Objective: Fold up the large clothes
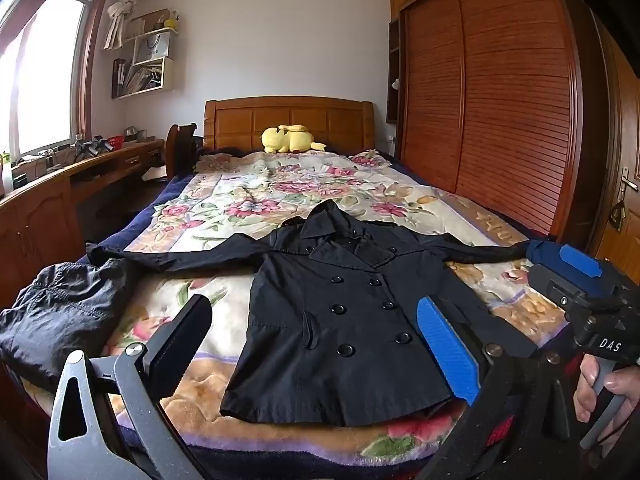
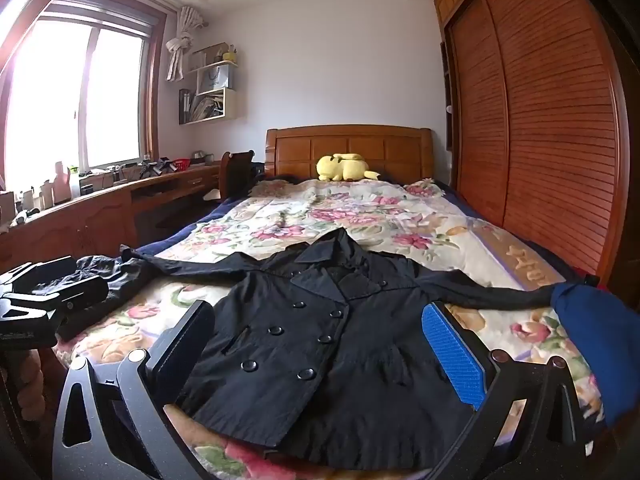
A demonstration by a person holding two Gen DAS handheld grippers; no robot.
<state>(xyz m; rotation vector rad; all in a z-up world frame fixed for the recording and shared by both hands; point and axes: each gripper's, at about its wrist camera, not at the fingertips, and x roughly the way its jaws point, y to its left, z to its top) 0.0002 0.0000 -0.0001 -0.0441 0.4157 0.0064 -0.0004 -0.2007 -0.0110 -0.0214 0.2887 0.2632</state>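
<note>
A black double-breasted coat (image 1: 340,300) (image 2: 320,340) lies face up on the floral blanket (image 1: 248,184) (image 2: 360,208), buttoned, with both sleeves spread sideways and the collar toward the headboard. My left gripper (image 1: 316,344) hovers open over the hem near the foot of the bed, nothing between its black finger and blue pad. My right gripper (image 2: 320,344) is also open and empty, over the coat's lower half. In the left wrist view the right gripper (image 1: 560,276) sits by the coat's right sleeve end, a hand (image 1: 608,392) on its grip. The left gripper (image 2: 68,280) shows at the left of the right wrist view.
A crumpled dark grey garment (image 1: 60,308) (image 2: 108,276) lies at the bed's left edge. A blue garment (image 2: 592,340) (image 1: 544,248) lies at the right edge. A yellow plush toy (image 1: 288,138) sits by the headboard. A wooden wardrobe (image 1: 500,100) flanks the right, a desk (image 1: 60,184) the left.
</note>
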